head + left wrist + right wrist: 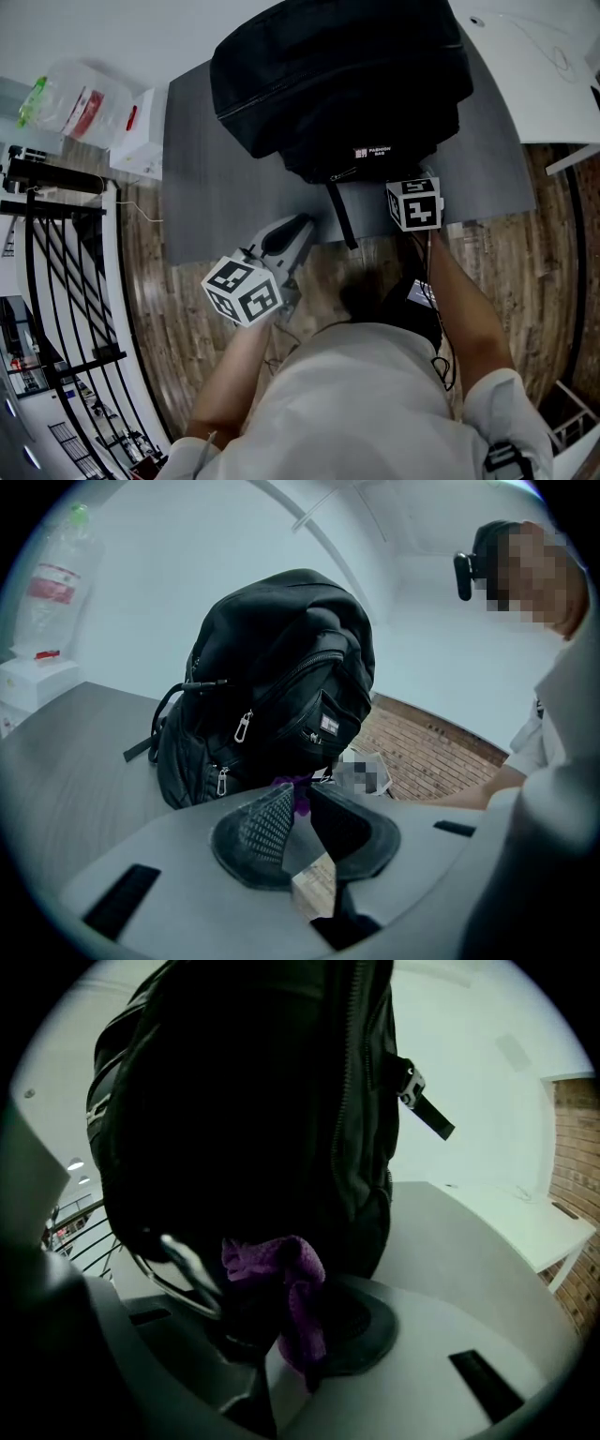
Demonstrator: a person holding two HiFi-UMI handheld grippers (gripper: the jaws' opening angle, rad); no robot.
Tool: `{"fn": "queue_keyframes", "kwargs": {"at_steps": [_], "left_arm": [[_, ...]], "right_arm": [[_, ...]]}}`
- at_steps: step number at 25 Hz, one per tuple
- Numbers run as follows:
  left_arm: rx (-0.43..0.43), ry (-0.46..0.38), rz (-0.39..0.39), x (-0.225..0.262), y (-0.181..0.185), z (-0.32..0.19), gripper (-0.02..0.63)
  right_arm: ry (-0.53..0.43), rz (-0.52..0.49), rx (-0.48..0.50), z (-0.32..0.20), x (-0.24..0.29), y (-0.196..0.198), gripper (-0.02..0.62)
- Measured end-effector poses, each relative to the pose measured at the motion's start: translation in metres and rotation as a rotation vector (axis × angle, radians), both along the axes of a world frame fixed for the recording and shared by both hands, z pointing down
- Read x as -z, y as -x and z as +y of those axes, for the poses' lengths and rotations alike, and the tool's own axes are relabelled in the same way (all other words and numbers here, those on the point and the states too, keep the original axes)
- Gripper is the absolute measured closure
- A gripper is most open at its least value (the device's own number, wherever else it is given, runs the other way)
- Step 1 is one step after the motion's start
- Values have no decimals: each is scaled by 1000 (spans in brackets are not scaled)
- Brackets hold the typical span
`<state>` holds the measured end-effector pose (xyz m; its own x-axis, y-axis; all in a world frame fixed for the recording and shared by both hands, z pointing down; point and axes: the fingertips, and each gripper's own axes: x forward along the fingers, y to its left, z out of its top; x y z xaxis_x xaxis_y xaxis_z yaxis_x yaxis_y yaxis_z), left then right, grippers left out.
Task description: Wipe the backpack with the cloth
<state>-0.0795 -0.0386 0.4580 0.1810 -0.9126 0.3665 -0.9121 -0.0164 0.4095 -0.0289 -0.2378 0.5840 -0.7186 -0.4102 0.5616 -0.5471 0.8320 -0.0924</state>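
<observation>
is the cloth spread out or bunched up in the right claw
Bunched up: the purple cloth hangs crumpled in the jaws of the right claw, in front of the black backpack.

Losing the top of the backpack (337, 84) past the upper edge of the head view, and burying much of the tabletop (197, 187) under it. Hiding the fingers of the right gripper (291, 1293) in that same view behind its marker cube (414, 203). Showing only a purple scrap of the cloth (302, 803) past the left gripper (301, 789) in the left gripper view. Drowning the backpack's seams in darkness in the right gripper view, and masking the gap between the fingers (364, 1321) there with the bunched cloth.
</observation>
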Motion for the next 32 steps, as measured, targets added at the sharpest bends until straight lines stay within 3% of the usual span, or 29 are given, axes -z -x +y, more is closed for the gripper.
{"fn": "queue_keyframes", "kwargs": {"at_steps": [11, 18, 25, 32], "left_arm": [[-35, -11, 3, 1, -13, -5, 549], [-69, -28, 25, 0, -28, -7, 549], [-93, -43, 45, -2, -39, -1, 549], [-79, -44, 46, -4, -34, 17, 549]], "right_arm": [[-23, 46, -200, -42, 0, -59, 517], [-38, 75, -260, -43, 3, -94, 517], [-25, 103, -259, -19, -5, -110, 517], [-11, 122, -163, 28, -16, -88, 517]]}}
